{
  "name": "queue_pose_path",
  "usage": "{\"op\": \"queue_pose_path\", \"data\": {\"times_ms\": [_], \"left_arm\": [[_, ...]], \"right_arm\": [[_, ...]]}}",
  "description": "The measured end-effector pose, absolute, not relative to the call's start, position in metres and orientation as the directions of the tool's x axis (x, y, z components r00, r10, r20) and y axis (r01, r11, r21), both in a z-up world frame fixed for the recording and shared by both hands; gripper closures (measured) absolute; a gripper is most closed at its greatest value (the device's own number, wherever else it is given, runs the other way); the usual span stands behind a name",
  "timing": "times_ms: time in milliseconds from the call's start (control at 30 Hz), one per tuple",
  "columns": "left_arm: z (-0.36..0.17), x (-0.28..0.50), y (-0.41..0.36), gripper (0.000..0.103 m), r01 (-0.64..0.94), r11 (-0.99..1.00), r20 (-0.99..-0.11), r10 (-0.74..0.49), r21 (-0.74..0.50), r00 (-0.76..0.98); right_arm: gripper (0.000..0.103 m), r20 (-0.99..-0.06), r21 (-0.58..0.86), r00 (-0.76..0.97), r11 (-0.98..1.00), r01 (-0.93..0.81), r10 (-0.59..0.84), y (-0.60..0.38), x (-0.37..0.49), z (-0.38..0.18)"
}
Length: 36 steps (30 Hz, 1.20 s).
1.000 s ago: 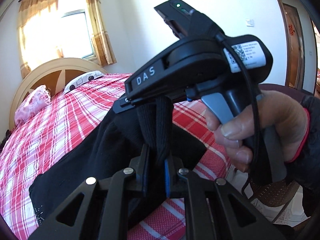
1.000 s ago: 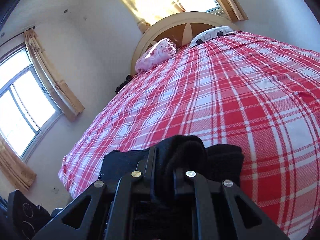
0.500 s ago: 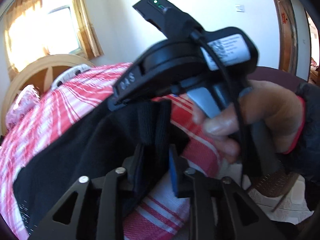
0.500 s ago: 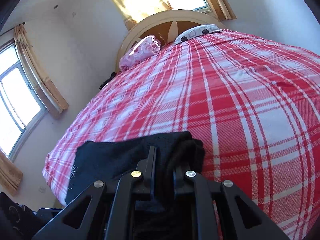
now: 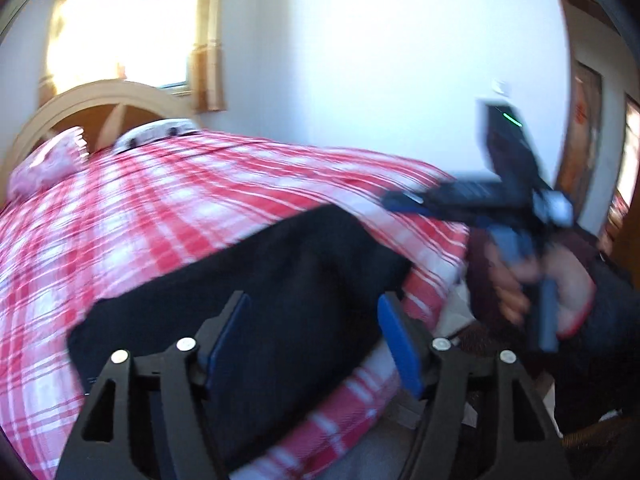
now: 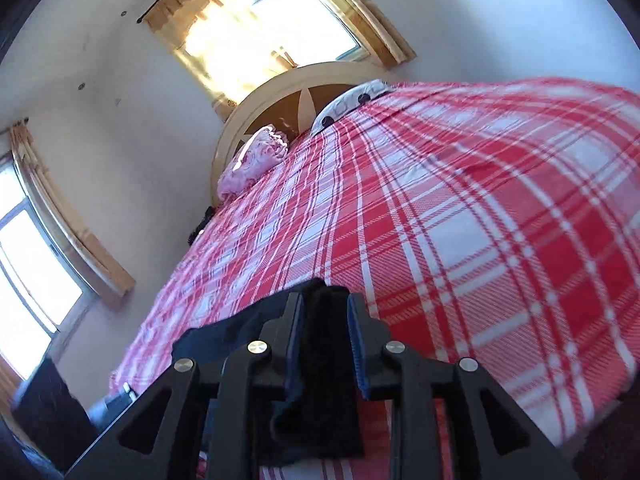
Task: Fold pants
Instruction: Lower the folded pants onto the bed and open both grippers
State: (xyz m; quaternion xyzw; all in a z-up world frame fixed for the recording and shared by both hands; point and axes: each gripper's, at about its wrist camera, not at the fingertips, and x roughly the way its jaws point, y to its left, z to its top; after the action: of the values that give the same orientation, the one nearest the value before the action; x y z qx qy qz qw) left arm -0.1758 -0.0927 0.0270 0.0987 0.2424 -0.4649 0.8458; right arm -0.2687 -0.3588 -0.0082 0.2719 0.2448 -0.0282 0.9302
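So the black pants (image 5: 256, 312) are lying on the bed (image 5: 160, 216), down at the foot end, far from the headboard (image 6: 280, 92). They look like a fairly tidy dark slab on the red plaid cover, so I'd guess at least one fold is in and this is the letting-go bit. Whether another fold is left, hard to say; the near edge is hidden behind the tools.

Left tongs (image 5: 312, 344): they've just been opening and now stand well apart, blue pads clear of the cloth, pants lying flat beneath and between them but not gripped. That view is pretty smeared though.

Right tongs (image 6: 324, 340): they've been opening a little too, but only a crack, and a thick bunched fold of the black fabric is between the pads. The cloth seems to fill the gap, so I'd call it clamped on the pants, just loosely. In the left view that tool and the hand (image 5: 532, 280) holding it sit off the bed's foot corner.

Other stuff: a pink pillow (image 6: 252, 160) and a white spotted one (image 6: 352, 104) up by the headboard, sunny curtained windows behind and to the side. Nothing on the cover gets in the way.
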Motion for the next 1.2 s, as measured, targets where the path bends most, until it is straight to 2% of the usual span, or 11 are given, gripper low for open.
{"op": "queue_pose_path", "data": {"times_ms": [133, 300, 400, 533, 667, 733, 800, 933, 1067, 1200], "left_arm": [[0.024, -0.141, -0.075, 0.033, 0.716, 0.696, -0.531, -0.628, -0.057, 0.568], [0.005, -0.094, -0.069, 0.033, 0.574, 0.815, -0.616, -0.493, -0.079, 0.615], [-0.014, -0.084, -0.062, 0.033, 0.525, 0.849, -0.660, -0.432, -0.067, 0.614], [-0.038, -0.082, -0.053, 0.031, 0.505, 0.863, -0.687, -0.375, -0.014, 0.622], [-0.038, -0.078, -0.043, 0.021, 0.491, 0.871, -0.686, -0.352, 0.009, 0.637], [-0.030, -0.073, -0.034, 0.021, 0.467, 0.884, -0.684, -0.345, -0.007, 0.643], [-0.021, -0.070, -0.024, 0.022, 0.441, 0.897, -0.670, -0.337, -0.016, 0.662], [-0.007, -0.059, -0.008, 0.022, 0.386, 0.921, -0.643, -0.328, -0.055, 0.692], [0.000, -0.042, -0.021, 0.022, 0.370, 0.927, -0.640, -0.318, -0.056, 0.700], [-0.010, -0.022, -0.042, 0.022, 0.360, 0.930, -0.680, -0.312, -0.075, 0.664]], "right_arm": [[0.078, -0.505, 0.379, 0.862, 0.908, 0.179, 0.041, -0.321, -0.281, -0.006], [0.078, -0.516, 0.281, 0.856, 0.949, 0.144, 0.023, -0.289, -0.274, -0.005], [0.078, -0.528, 0.300, 0.849, 0.943, 0.145, 0.037, -0.288, -0.271, -0.013], [0.078, -0.606, 0.258, 0.795, 0.948, 0.188, 0.007, -0.292, -0.273, -0.050], [0.079, -0.561, 0.339, 0.826, 0.925, 0.170, 0.054, -0.309, -0.285, -0.059], [0.078, -0.567, 0.356, 0.822, 0.915, 0.189, 0.050, -0.311, -0.286, -0.052], [0.078, -0.550, 0.309, 0.835, 0.920, 0.242, -0.035, -0.309, -0.293, -0.037], [0.078, -0.467, 0.325, 0.884, 0.932, 0.161, 0.010, -0.295, -0.303, -0.013], [0.078, -0.478, 0.218, 0.879, 0.970, 0.111, 0.007, -0.270, -0.283, -0.005], [0.078, -0.466, 0.246, 0.885, 0.960, 0.135, -0.005, -0.280, -0.248, -0.005]]}}
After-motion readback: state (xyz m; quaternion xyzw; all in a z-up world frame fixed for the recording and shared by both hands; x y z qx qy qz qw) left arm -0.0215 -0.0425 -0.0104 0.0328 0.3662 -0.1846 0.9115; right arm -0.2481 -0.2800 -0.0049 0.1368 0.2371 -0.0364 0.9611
